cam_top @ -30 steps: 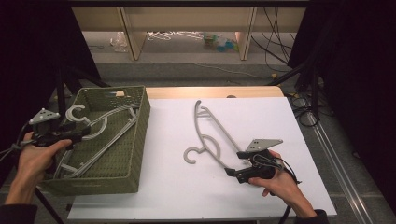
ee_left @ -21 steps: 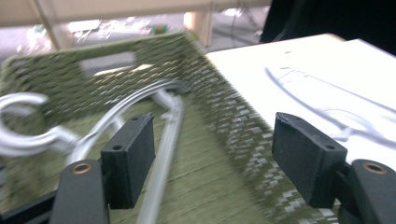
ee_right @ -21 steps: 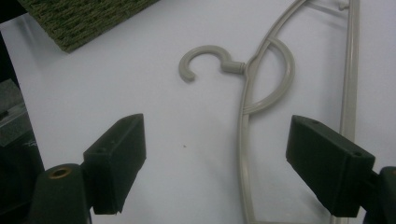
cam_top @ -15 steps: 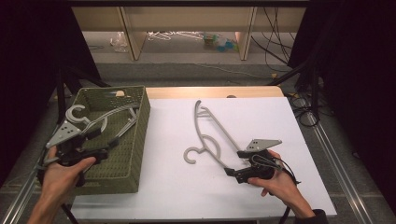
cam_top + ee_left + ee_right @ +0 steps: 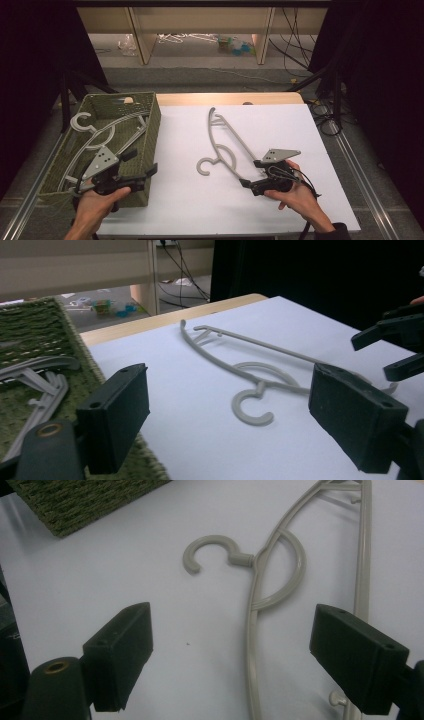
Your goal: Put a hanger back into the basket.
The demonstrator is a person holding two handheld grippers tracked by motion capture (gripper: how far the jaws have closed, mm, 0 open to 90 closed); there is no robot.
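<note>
Hanger (image 5: pixel 225 145) of grey plastic lies flat on the white table cover (image 5: pixel 190 210), near the middle, with its hook (image 5: pixel 210 550) turned toward my side and toward the basket. Its near end reaches to my right gripper (image 5: pixel 252 172), which rests on the cover with both jaws spread wide; in the right gripper view the thin arm of the hanger passes between them and the pads do not press on it. My left gripper (image 5: pixel 142 162) is over the near right corner of the green woven basket (image 5: pixel 152 120) and points toward the hanger. Its jaws have just been opening and now stand wide apart with nothing between them. Inside the basket lie more grey hangers (image 5: pixel 100 132), one over another.
</note>
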